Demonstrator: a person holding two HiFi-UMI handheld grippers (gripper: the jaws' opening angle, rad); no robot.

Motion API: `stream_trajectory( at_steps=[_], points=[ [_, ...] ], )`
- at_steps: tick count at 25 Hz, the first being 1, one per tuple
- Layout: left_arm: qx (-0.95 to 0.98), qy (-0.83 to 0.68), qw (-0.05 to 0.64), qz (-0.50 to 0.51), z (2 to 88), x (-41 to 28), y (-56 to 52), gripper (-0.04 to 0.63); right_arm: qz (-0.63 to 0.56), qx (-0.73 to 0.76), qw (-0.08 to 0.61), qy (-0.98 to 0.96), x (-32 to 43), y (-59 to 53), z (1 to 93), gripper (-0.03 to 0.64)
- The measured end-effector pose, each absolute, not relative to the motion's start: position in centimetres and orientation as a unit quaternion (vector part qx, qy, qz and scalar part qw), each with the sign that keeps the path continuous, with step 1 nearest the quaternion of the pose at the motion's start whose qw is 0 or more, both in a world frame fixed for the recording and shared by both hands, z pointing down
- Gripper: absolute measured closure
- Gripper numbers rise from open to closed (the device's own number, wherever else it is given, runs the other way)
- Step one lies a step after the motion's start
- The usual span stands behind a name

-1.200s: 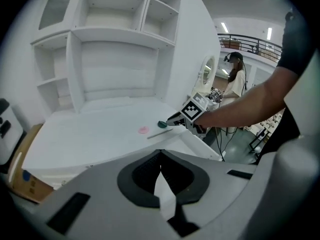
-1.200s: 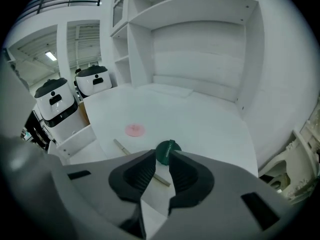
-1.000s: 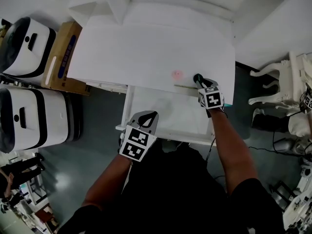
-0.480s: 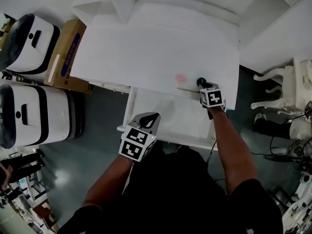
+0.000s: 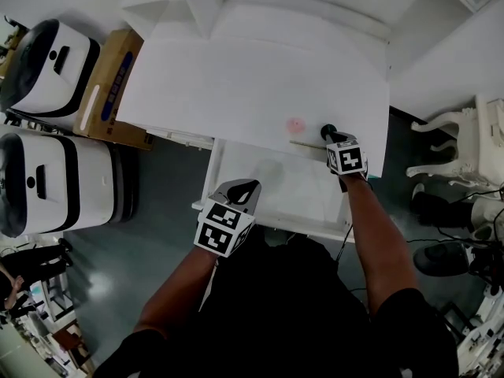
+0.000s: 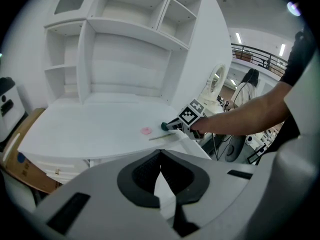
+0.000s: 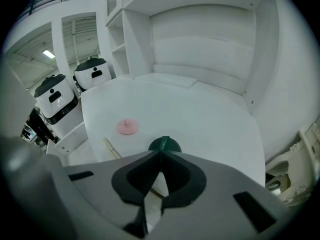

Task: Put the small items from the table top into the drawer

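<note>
1. Pinching the raised top of the green item (image 7: 164,144) (image 5: 325,129) with the right hand-held gripper (image 7: 161,154) (image 5: 329,135), jaws pressed together on it, at the front right of the tabletop (image 5: 236,85).
2. Holding the left hand-held gripper (image 6: 160,156) (image 5: 242,187) over the front rim of the open drawer (image 5: 272,223), jaws pressed together at the tips on nothing.
3. Noting the pink item (image 5: 295,124) (image 7: 126,126) lying on the tabletop, near the green item and apart from it, on its left.
4. Noting the thin stick (image 5: 303,142) (image 7: 111,148) lying along the tabletop's front edge, just in front of both items.
5. Looking into the drawer, pulled out under that front edge: only its white floor with a faint grey shade showing.
</note>
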State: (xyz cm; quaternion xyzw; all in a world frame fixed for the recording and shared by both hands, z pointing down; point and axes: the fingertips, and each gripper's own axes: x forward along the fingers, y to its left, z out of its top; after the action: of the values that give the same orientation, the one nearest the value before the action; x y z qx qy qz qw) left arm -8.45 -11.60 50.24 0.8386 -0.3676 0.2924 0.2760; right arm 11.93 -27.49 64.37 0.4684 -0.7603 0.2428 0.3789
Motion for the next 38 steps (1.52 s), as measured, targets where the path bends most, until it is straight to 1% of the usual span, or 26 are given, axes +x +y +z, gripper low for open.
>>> stream_trajectory(
  at_steps=[11, 15, 19, 29, 38],
  points=[
    [0.844, -0.366, 0.271, 0.285, 50.5, -8.3, -11.7, 0.592, 0.212, 0.488, 0.328, -0.781, 11.5, -26.7, 59.8, 0.581],
    [0.841, -0.374, 0.273, 0.280, 50.3, -9.0, -11.9, 0.592, 0.204, 0.488, 0.310, -0.790, 11.2, -25.1, 57.9, 0.581],
    [0.841, -0.376, 0.269, 0.281, 50.5, -9.6, -12.1, 0.592, 0.200, 0.479, 0.307, -0.798, 10.7, -22.1, 57.1, 0.581],
    [0.844, -0.365, 0.269, 0.288, 51.4, -8.6, -12.2, 0.592, 0.233, 0.430, 0.363, -0.793, 9.4, -13.6, 62.2, 0.581],
    [0.840, -0.355, 0.273, 0.305, 52.2, -8.2, -10.4, 0.592, 0.231, 0.352, 0.445, -0.790, 6.8, -10.5, 70.1, 0.581]
  ],
)
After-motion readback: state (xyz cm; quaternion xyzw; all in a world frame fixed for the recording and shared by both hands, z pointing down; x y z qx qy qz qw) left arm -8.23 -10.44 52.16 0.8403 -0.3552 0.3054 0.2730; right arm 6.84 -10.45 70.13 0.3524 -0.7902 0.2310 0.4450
